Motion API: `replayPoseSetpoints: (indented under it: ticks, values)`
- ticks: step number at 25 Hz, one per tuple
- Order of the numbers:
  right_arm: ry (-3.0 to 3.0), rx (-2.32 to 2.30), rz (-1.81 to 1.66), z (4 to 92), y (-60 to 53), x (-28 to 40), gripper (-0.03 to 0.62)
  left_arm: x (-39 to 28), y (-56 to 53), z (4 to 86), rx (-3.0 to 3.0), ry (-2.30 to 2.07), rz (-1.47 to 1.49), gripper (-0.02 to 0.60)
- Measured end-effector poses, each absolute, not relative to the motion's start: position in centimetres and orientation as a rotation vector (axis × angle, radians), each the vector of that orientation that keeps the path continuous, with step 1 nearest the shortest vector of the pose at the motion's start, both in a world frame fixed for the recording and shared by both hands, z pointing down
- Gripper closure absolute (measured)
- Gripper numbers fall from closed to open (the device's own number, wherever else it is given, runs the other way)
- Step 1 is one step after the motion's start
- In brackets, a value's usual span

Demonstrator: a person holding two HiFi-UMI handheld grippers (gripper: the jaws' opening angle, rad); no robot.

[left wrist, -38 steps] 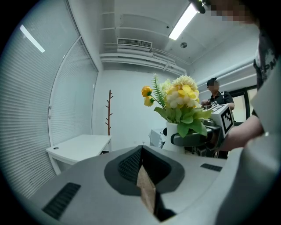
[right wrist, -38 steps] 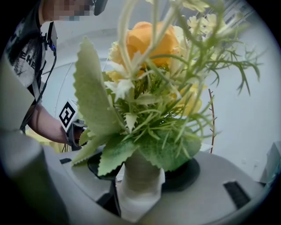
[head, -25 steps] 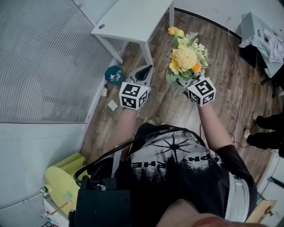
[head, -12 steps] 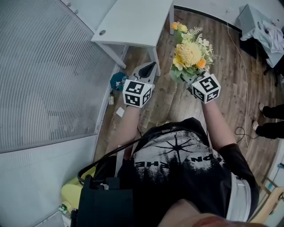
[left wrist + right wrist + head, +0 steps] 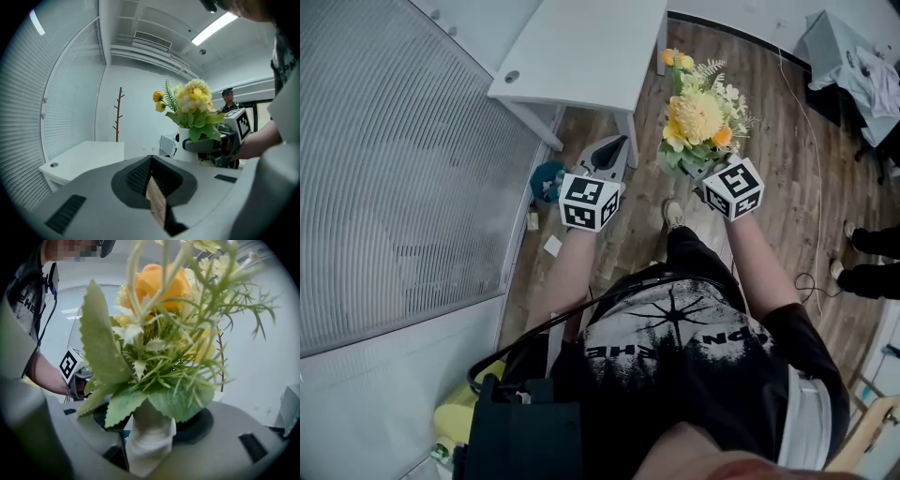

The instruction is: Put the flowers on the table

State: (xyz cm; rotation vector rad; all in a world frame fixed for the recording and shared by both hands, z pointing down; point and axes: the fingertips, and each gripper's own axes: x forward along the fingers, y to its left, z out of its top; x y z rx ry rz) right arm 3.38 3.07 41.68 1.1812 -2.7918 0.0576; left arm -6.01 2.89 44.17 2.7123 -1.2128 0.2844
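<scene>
A bunch of yellow and orange flowers [image 5: 698, 114] with green leaves stands in a white vase [image 5: 149, 439]. My right gripper [image 5: 697, 167] is shut on that vase and holds it upright in the air above the wooden floor. It is just right of the corner of the white table [image 5: 581, 47]. The leaves hide the vase in the head view. My left gripper [image 5: 607, 153] is shut with nothing in it and hangs level with the right one, near the table leg. In the left gripper view the flowers [image 5: 192, 101] and vase [image 5: 186, 143] show at right, with the table [image 5: 84, 157] at lower left.
A wall of blinds [image 5: 403, 169] runs along the left. On the floor by the table leg lie a teal object [image 5: 547, 178] and a paper scrap [image 5: 551, 246]. Grey furniture with clothes [image 5: 853, 66] stands at far right, near another person's shoes [image 5: 862, 253]. A coat stand [image 5: 119, 115] is by the back wall.
The person has walked toward the table, so it looms larger, and a foot now steps forward between the grippers. Both grippers keep their pose, with the flowers still held.
</scene>
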Motion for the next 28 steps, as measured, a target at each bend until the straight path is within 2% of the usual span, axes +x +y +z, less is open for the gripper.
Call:
replayPoseSetpoints:
  ticks: [23, 28]
  values:
    - [-2.921, 0.789, 0.064, 42.1, -21.1, 3.1, 0.341, -6.1, -19.1, 44.1, 2.482, -1.537, 0.272, 0.569]
    - [-2.954, 0.726, 0.042, 42.3, -22.2, 2.6, 0.341, -6.4, -19.6, 44.0, 2.461, -1.608, 0.277, 0.569]
